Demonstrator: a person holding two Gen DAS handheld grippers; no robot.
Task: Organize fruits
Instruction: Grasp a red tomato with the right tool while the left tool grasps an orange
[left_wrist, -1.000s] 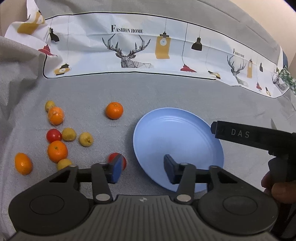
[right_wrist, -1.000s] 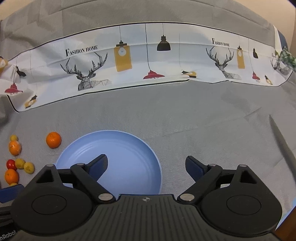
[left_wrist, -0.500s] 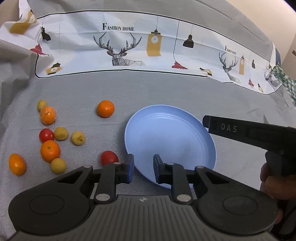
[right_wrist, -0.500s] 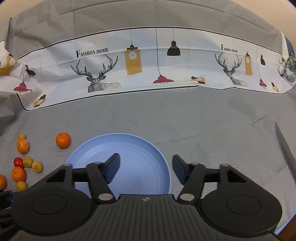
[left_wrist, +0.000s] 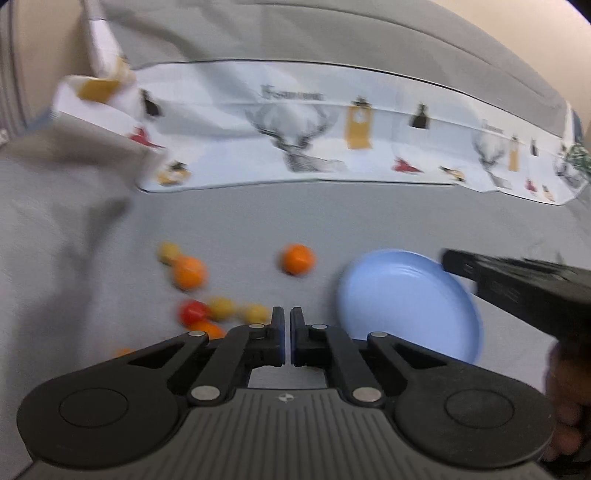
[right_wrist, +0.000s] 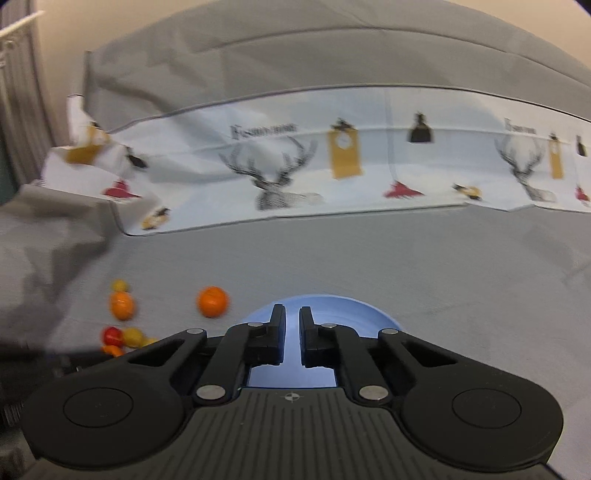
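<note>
A blue plate (left_wrist: 406, 302) lies on the grey cloth, empty; it also shows in the right wrist view (right_wrist: 325, 308), mostly behind the fingers. Several small fruits lie left of it: a lone orange (left_wrist: 297, 258) (right_wrist: 211, 301), another orange (left_wrist: 189, 272), a red one (left_wrist: 192, 312) and yellow ones (left_wrist: 221, 307). My left gripper (left_wrist: 287, 317) is shut and empty, raised above the cloth between the fruits and the plate. My right gripper (right_wrist: 291, 317) is shut and empty above the plate's near side; its body shows at right in the left wrist view (left_wrist: 517, 291).
A white printed cloth with deer and lamps (left_wrist: 332, 140) (right_wrist: 332, 162) lies across the back. The grey cloth is rumpled and raised at the left (left_wrist: 55, 206). Both views are blurred by motion.
Both grippers have closed from open to shut on nothing. Both have lifted and tilted up, so the fruits and plate sit lower and smaller in view.
</note>
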